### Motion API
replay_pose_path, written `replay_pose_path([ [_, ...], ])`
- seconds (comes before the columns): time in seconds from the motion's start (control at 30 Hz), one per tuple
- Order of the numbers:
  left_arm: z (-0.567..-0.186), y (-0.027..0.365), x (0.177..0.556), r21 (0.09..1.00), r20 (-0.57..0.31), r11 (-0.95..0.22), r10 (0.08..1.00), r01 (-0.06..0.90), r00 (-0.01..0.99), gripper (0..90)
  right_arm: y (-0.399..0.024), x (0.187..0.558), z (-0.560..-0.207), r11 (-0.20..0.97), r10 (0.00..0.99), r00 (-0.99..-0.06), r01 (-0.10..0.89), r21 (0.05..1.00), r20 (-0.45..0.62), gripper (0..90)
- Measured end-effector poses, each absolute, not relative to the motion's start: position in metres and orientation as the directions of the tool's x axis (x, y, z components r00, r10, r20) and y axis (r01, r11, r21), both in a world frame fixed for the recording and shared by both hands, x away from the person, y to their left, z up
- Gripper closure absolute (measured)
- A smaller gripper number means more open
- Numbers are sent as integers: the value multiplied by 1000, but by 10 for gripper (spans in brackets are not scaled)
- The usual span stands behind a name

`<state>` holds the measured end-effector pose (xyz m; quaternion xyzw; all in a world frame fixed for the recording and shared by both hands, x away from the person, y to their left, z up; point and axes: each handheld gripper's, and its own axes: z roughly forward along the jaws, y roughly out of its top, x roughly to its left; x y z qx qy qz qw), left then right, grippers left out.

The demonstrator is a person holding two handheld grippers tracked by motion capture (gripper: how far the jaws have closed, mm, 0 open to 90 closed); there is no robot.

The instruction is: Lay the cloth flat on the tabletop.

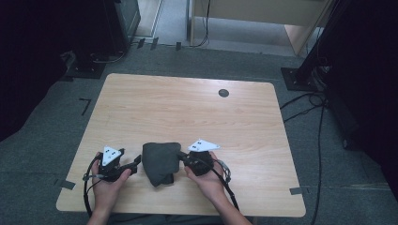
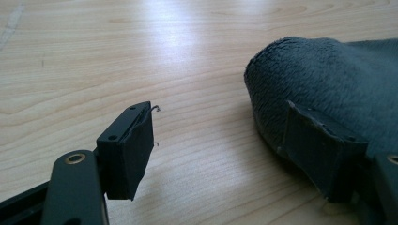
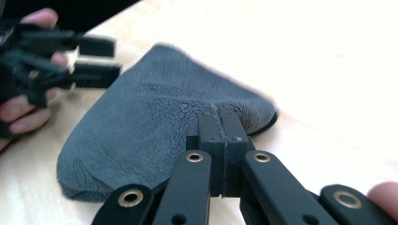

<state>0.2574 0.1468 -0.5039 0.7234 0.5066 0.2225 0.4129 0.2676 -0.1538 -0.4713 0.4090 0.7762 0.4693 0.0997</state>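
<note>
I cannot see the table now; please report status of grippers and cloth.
Right gripper shut on grey cloth. Left gripper open beside it, one finger touching. Table otherwise bare.

The high view is dim with black corners; glare whitens the table [image 2: 178, 33] beyond the left gripper [image 2: 220, 140] (both gripper views are soft).

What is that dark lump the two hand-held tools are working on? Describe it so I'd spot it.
On the wooden table, near the person's edge, a dark grey fleecy cloth lies bunched between the two grippers. It is the one soft, fuzzy thing there; the right gripper pinches its edge.
</note>
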Motion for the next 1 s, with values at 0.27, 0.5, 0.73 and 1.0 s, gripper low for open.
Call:
replay_pose_path([
  [0.27, -503, 146, 256, 835, -94, -144, 914, 531, 396, 242, -198, 272, -441, 162, 797, -579, 479, 863, 172, 900],
  [0.5, -501, 142, 254, 841, -109, -138, 904, 523, 413, 238, -248, 276, -433, 130, 900, -427, 445, 886, 83, 900],
  [0.73, -494, 110, 256, 848, -117, -177, 858, 500, 501, 254, -295, 271, -447, 33, 934, -324, 497, 867, 150, 791],
  [1.0, -490, 42, 252, 838, -100, -293, 747, 460, 657, 243, -284, 252, -469, 82, 879, -428, 571, 817, 210, 681],
])
